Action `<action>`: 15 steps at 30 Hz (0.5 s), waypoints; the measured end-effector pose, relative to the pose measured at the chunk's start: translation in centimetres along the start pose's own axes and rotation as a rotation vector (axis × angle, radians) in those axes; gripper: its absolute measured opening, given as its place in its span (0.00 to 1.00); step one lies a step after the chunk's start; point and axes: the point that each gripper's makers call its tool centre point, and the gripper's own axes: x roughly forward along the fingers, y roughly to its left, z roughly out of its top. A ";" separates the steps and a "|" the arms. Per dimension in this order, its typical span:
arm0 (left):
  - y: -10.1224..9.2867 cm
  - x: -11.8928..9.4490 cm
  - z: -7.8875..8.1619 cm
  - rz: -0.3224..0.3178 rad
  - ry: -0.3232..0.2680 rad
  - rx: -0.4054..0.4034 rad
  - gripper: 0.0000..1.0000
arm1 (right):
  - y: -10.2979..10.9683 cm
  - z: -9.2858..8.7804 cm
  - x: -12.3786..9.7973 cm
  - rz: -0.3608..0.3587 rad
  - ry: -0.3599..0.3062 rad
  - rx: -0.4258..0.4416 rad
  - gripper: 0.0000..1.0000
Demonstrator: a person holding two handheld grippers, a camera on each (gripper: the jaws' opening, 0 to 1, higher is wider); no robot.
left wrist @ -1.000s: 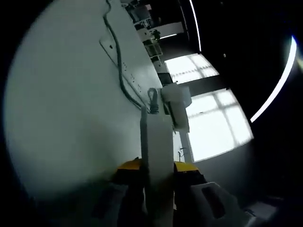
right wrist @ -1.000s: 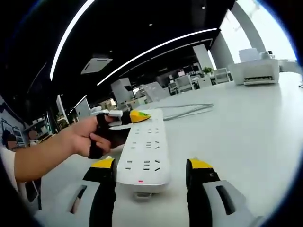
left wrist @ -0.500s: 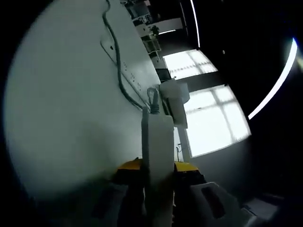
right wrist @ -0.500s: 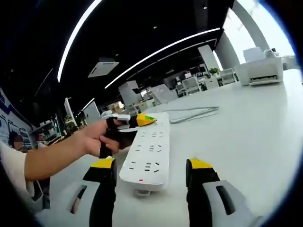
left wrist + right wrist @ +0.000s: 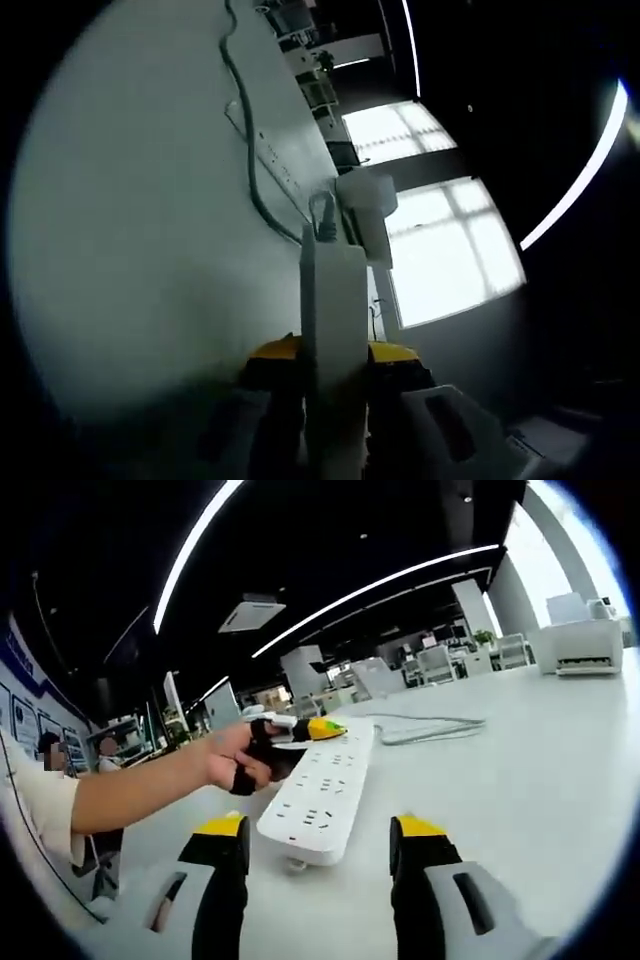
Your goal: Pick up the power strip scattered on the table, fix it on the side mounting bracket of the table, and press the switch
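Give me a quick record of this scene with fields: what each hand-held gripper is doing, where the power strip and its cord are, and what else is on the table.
left hand-held gripper: shut on the power strip's edge
right hand-held gripper: open, jaws either side of the strip's near end
power strip: white, sockets up, near end raised off the table
cord: grey, trailing over the tabletop
hand: holding the left gripper
printer: white, at the table's far end

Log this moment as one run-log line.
left gripper: shut on power strip | right gripper: open, strip's end between jaws, untouched | cable: trailing on table | bracket mounting, switch: pending
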 end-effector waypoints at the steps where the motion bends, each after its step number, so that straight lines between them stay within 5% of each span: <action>1: 0.0 -0.4 0.1 0.002 -0.006 -0.001 0.26 | 0.1 0.0 0.0 0.004 0.000 -0.002 0.52; 15: 0.4 -4.4 0.9 -0.007 0.038 0.005 0.26 | 2.7 -0.9 1.0 0.073 0.027 -0.027 0.51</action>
